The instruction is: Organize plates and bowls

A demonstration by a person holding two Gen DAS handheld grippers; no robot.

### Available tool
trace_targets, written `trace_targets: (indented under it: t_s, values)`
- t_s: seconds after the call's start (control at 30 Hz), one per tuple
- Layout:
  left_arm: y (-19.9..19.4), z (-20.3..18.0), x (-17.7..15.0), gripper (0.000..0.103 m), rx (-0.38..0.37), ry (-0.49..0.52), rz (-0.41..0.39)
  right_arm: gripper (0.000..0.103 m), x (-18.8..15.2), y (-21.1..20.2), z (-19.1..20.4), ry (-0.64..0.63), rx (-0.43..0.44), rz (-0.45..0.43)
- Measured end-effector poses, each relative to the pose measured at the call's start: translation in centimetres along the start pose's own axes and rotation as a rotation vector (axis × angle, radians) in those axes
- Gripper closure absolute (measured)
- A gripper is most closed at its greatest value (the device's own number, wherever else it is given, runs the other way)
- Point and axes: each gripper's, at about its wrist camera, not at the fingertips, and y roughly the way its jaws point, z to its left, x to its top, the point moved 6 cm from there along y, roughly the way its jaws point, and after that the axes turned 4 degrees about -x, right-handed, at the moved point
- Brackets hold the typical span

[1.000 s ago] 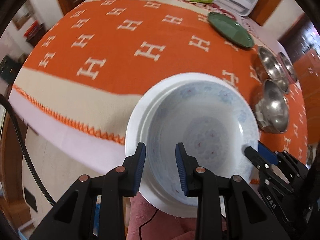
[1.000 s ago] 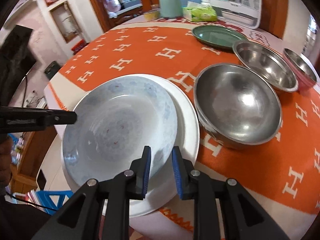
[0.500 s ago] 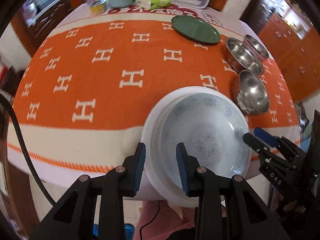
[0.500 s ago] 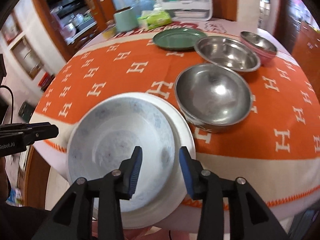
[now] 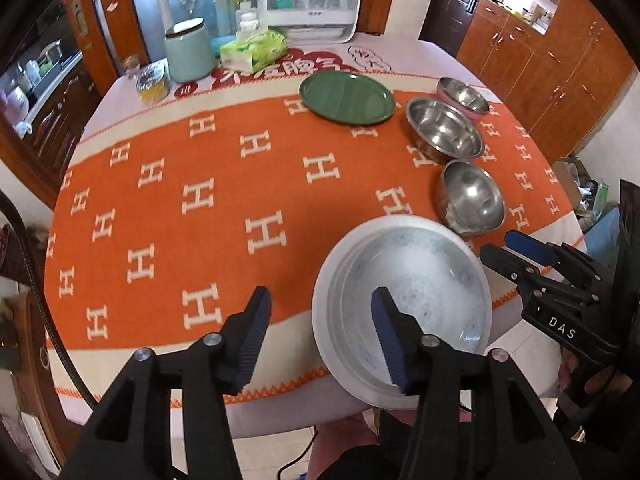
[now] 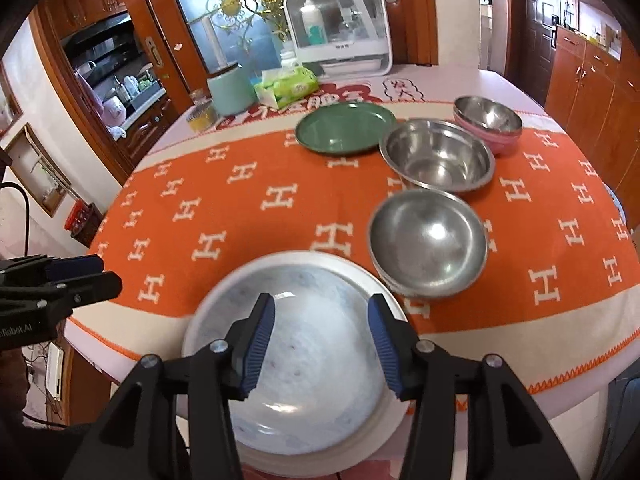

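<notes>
Left view: left gripper [image 5: 320, 338] just spread apart, empty, above white plate [image 5: 326, 304] and patterned bowl [image 5: 416, 292] overhanging table's [image 5: 280, 408] near edge. Could tip off if nudged.

Right view: right gripper [image 6: 322, 346] likewise just opened, gripping nothing, over bowl [image 6: 312, 364]. Steel bowl [image 6: 428, 240] just beside plate [image 6: 192, 332]; risks a knock.

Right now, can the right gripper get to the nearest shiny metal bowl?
Probably yes. The right gripper is open and holds nothing, and the nearest metal bowl sits just past the white bowl, with nothing standing between them on the tablecloth.
</notes>
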Motion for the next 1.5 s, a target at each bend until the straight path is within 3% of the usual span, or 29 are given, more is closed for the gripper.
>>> trace_targets:
  t_s: [0.33,0.5,0.7,0.87,1.13,1.3,1.5]
  values:
    - [-3.5,0.1,4.1,0.031,0.038,0.063,-0.033,0.050,6.8,-2.5,0.1,-0.007,0.101,0.007]
    - [-4.5,0.5,6.0,0.030,0.053,0.044,-0.033,0.040,11.0,-3.6,-1.0,-0.035,0.101,-0.015]
    - [-4.7,0.3,9.2,0.025,0.091,0.031,-0.065,0.038,16.0,-2.9,-3.0,-0.095,0.066,0.004]
    - [-4.1,-0.2,12.6,0.020,0.100,-0.019,-0.100,0.038,20.2,-1.2,-5.2,-0.139,0.041,0.017]
    - [-1.8,-1.2,18.0,0.020,0.086,-0.098,-0.138,0.036,25.7,3.7,-8.8,-0.115,0.086,0.048]
    - [0.5,-1.2,20.7,0.020,0.022,-0.201,-0.146,0.031,27.1,7.1,-9.8,-0.122,0.134,0.087]
    - [3.8,-0.9,22.9,0.020,-0.004,-0.270,-0.140,0.031,27.7,12.2,-10.5,-0.114,0.182,0.157]
